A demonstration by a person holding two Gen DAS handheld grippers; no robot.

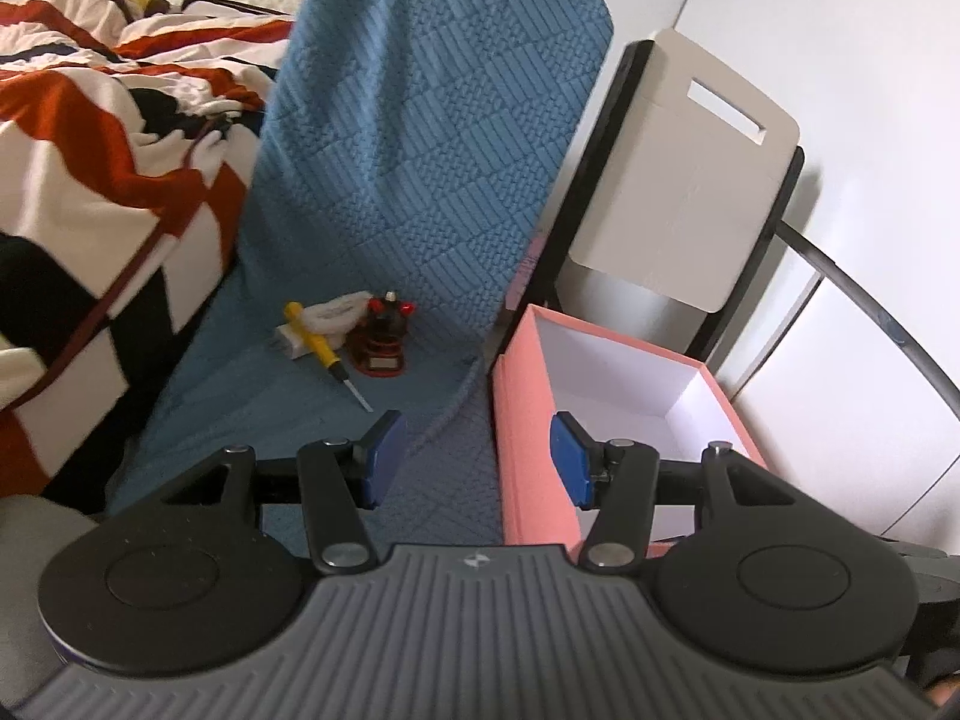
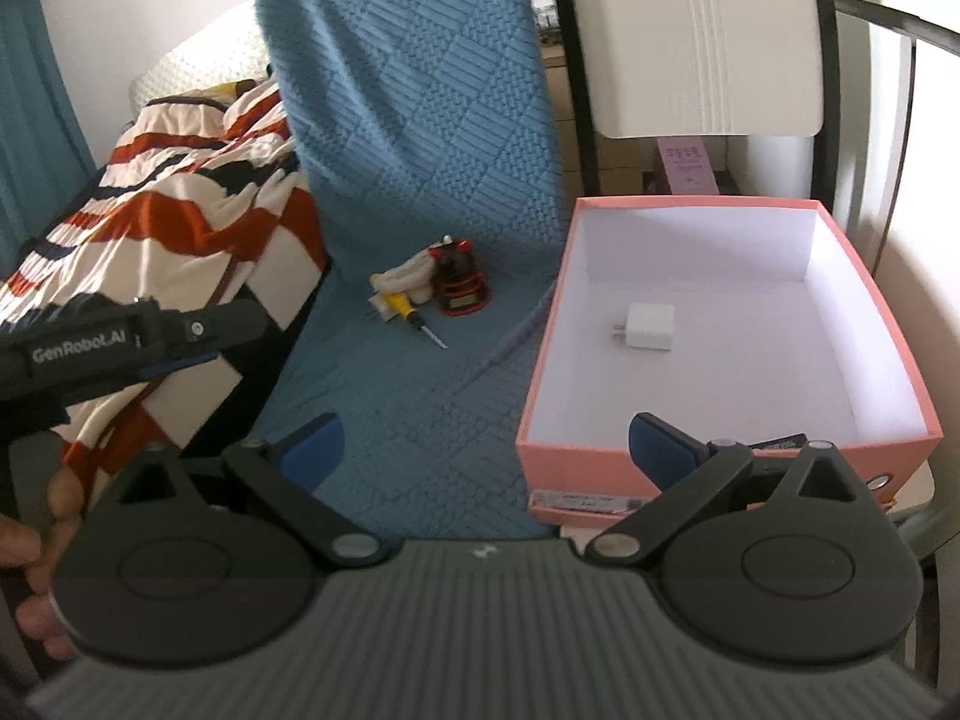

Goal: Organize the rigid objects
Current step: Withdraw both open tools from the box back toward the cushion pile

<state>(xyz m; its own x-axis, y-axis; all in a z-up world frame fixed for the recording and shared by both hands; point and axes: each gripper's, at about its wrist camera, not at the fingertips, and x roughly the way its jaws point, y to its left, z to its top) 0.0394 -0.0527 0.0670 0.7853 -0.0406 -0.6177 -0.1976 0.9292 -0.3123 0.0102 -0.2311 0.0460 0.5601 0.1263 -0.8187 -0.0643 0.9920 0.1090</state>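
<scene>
A pink box (image 2: pixel 606 468) with a white inside stands on the right; a white charger (image 2: pixel 648 327) lies in it. The box also shows in the left wrist view (image 1: pixel 522 408). On the blue cloth lie a yellow screwdriver (image 1: pixel 318 342) (image 2: pixel 403 309), a white plug (image 1: pixel 291 343), a white bundle (image 1: pixel 339 315) (image 2: pixel 408 273) and a red-black gadget (image 1: pixel 384 342) (image 2: pixel 459 285). My left gripper (image 1: pixel 477 459) is open and empty, short of the pile; its body shows in the right wrist view (image 2: pixel 120 342). My right gripper (image 2: pixel 486 450) is open and empty by the box's near wall.
A blue quilted cloth (image 1: pixel 420 150) (image 2: pixel 408 120) covers a chair seat and back. A striped blanket (image 1: pixel 108 138) (image 2: pixel 180 222) lies on the left. A white chair back (image 1: pixel 678 180) (image 2: pixel 702 42) stands behind the box.
</scene>
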